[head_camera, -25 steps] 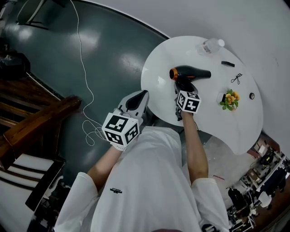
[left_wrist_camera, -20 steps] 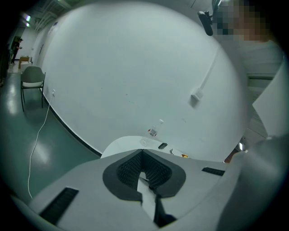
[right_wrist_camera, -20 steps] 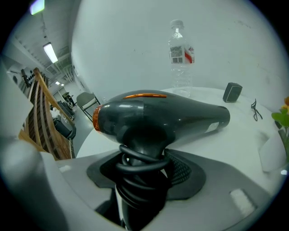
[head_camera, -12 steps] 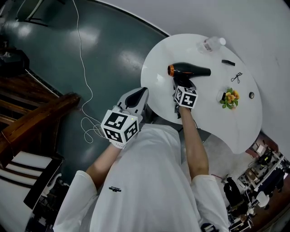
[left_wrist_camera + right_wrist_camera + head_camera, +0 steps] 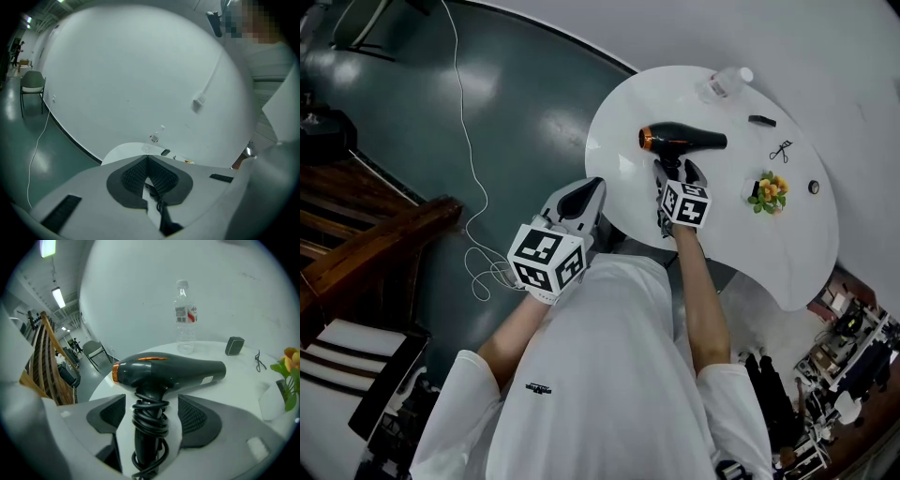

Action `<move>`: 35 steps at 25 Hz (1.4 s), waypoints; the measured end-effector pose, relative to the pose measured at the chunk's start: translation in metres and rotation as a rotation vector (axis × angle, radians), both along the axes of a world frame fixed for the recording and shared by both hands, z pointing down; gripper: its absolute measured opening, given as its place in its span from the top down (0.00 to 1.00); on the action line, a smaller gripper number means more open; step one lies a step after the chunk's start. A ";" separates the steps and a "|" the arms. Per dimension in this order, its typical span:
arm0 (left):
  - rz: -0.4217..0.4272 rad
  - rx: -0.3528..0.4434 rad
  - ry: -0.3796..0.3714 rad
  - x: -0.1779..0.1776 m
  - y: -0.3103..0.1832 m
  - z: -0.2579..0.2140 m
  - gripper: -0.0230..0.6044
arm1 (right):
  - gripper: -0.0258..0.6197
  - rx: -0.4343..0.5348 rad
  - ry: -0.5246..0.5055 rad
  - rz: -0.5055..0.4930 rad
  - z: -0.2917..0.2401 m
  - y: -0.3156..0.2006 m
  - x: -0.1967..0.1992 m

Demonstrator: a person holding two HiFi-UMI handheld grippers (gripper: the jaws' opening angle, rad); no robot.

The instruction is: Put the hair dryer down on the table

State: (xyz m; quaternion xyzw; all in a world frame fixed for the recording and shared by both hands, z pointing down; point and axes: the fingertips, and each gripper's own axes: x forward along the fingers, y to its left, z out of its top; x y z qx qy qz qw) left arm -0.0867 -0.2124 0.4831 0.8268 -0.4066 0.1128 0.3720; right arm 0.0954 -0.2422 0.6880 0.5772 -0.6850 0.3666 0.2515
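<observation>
Fingers (image 5: 199, 418) of the right gripper (image 5: 152, 416) stand apart, having just been opening. The handle of the hair dryer (image 5: 168, 371) lies between them with a gap on either side, so neither pad presses on it. A black cord is wound round that handle. The dryer rests on the white round counter (image 5: 619, 159), in its left part near the edge closest to the person. Its dark barrel lies across the line of the fingers, with the orange-ringed end toward the counter's left edge and the handle toward the near edge. Fingers (image 5: 133, 176) of the left gripper (image 5: 147, 159) are closed, tip against tip, with nothing between them. In the head view this gripper is held off the counter's near-left edge, over the floor (image 5: 525, 103). Beyond the dryer, a clear water bottle (image 5: 186, 317) stands at the counter's far edge. A small dark box (image 5: 234, 345) and a small dark scissor-like tool (image 5: 259, 361) lie to the bottle's right. A potted plant with orange flowers (image 5: 768, 190) sits toward the right edge, and a small round dark object (image 5: 813, 187) lies further right. A white cable (image 5: 473, 159) trails across the dark green floor, and a wooden stair rail (image 5: 375, 244) borders the left of the head view.
</observation>
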 end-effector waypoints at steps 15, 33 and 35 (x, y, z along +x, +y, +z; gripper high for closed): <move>0.060 0.067 0.000 0.009 0.021 -0.019 0.95 | 0.43 0.233 0.024 -0.054 -0.111 0.034 -0.002; 0.077 0.140 0.005 0.008 0.023 -0.043 0.95 | 0.69 0.473 0.092 -0.102 -0.240 0.072 0.001; 0.075 0.148 0.006 0.008 0.021 -0.046 0.95 | 0.75 0.492 0.107 -0.093 -0.249 0.074 0.006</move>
